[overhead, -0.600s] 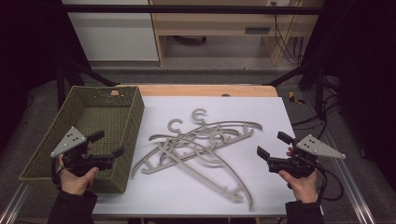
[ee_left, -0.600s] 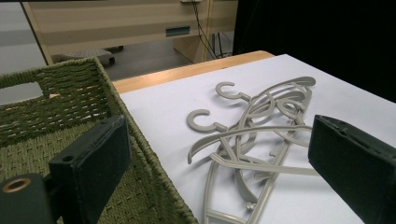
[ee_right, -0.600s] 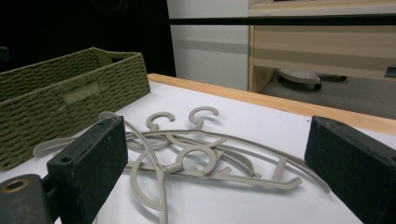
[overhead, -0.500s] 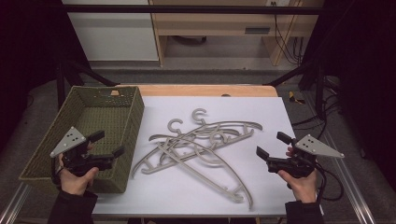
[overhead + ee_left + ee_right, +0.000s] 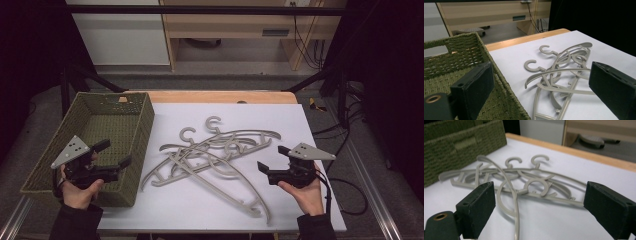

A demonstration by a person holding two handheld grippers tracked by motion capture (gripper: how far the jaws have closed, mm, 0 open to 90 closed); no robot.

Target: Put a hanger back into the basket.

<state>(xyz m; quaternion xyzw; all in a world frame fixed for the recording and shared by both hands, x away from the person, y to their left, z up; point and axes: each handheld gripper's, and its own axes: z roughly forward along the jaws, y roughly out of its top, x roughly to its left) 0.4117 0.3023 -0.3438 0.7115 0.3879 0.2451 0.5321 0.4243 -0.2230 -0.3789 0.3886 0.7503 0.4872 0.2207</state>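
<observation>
A tangled pile of grey plastic hangers (image 5: 215,155) lies in the middle of the white table top (image 5: 200,210). A green woven basket (image 5: 142,125) stands at the left, with nothing in it. My left gripper (image 5: 114,153) hovers open over the basket's near right corner, its jaws wide apart and pointing at the hangers (image 5: 559,72). My right gripper (image 5: 272,158) is open too, just right of the pile, and holds nothing. In the right gripper view the hangers (image 5: 524,177) lie close ahead of my right gripper (image 5: 541,210), with the basket (image 5: 461,142) behind them.
The basket wall (image 5: 499,82) runs right below my left gripper (image 5: 541,95). A wooden table edge (image 5: 225,96) lies at the back, with a desk and cables (image 5: 345,145) beyond on the floor. Bare white surface lies in front of the pile.
My right gripper has moved left, closer to the hanger pile. The left gripper and the hangers have stayed in place.
</observation>
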